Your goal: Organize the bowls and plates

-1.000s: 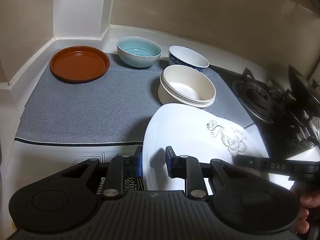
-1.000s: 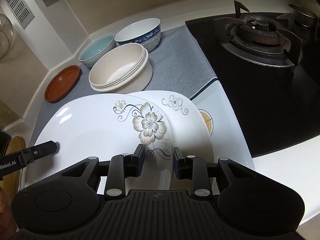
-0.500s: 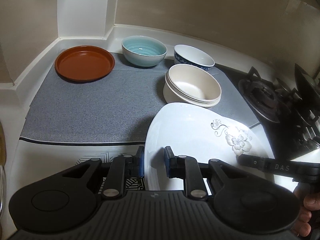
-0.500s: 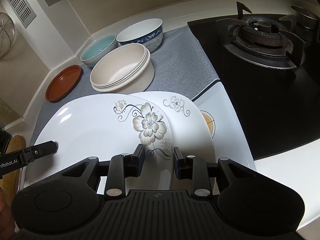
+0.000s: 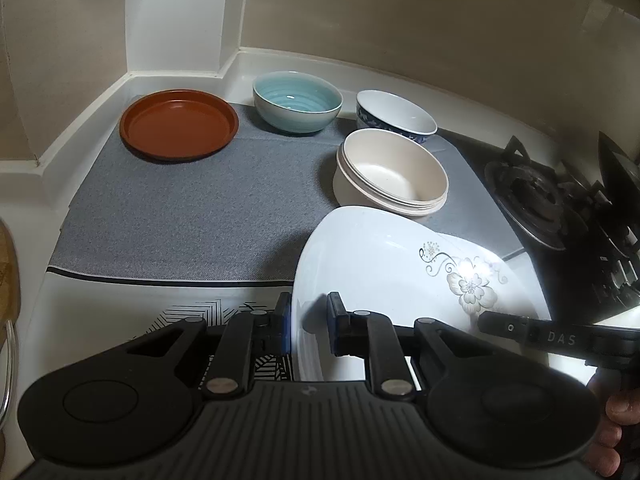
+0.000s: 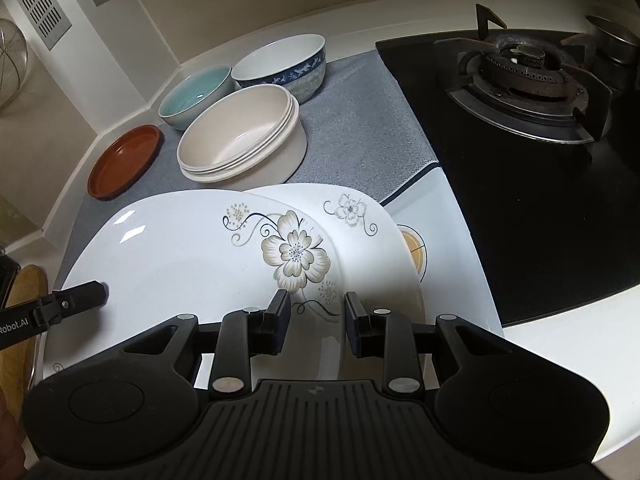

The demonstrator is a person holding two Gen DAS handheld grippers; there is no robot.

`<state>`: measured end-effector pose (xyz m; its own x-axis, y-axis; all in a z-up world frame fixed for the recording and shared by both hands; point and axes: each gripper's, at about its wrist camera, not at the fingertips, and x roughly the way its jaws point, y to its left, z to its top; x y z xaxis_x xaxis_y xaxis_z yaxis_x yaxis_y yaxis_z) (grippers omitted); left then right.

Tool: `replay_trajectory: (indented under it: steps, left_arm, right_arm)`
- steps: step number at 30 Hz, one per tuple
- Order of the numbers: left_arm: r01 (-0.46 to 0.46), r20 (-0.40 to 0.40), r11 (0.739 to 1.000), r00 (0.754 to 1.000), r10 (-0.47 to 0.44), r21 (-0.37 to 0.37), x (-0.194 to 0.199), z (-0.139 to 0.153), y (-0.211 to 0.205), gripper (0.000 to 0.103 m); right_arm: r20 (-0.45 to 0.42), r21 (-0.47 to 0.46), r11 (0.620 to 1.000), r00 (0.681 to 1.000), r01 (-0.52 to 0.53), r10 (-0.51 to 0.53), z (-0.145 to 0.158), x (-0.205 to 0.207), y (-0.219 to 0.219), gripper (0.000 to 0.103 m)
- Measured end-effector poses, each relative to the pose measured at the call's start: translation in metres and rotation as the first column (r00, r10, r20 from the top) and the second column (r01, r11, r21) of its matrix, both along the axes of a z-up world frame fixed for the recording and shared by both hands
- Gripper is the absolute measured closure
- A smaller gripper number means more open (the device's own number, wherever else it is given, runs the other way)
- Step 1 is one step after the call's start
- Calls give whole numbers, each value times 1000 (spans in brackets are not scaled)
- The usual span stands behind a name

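A white plate with a flower print (image 6: 180, 264) lies tilted over a second flowered plate (image 6: 372, 248) at the counter's front. My right gripper (image 6: 316, 312) is shut on the upper plate's right rim, one finger on its face and the other outside its edge. My left gripper (image 5: 310, 320) straddles the plate's (image 5: 380, 264) left rim. Its jaws are closing, and a gap still shows beside the inner finger. Each gripper's finger shows in the other view: the right one (image 5: 516, 328), the left one (image 6: 80, 296).
On the grey mat (image 5: 180, 220) stand a brown plate (image 5: 178, 126), a teal bowl (image 5: 298, 100), a blue-patterned bowl (image 5: 396, 114) and stacked cream bowls (image 5: 394, 172). A black gas stove (image 6: 520, 64) lies to the right. A wooden board (image 5: 6, 272) sits at the far left.
The left gripper's jaws have narrowed around the plate's left rim. The right gripper and the plates have stayed where they were.
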<state>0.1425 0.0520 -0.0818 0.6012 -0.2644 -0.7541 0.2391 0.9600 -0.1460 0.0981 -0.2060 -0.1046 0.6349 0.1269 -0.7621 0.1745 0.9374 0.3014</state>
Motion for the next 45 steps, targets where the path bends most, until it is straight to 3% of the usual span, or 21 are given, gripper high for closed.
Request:
replay_trajectory:
  steps: [5,20,29,37,45]
  left_arm:
    - [-3,-3,1000,1000,3,9,-1,0,-1,83]
    - [-43,-33,999,999,43,-15,-2,-8,-6,82]
    - [-84,-65,992,995,79,-90,-4,-19,-5,82]
    - [-66,-54,994,997,62,-81,-4,-22,-19,85]
    - [-61,-106,996,993,53,-70,-7,-24,-17,85]
  right_arm:
    - [-10,-25,1000,1000,-12,12,1,1,1,72]
    - [31,-261,964,997,-54,64,23,-13,0,72]
    - [-7,-220,973,998,-62,62,16,-13,-8,71]
    - [-26,-188,979,997,-80,76,17,-9,-14,69]
    - [-55,-141,986,995,-89,82,11,-12,-18,69]
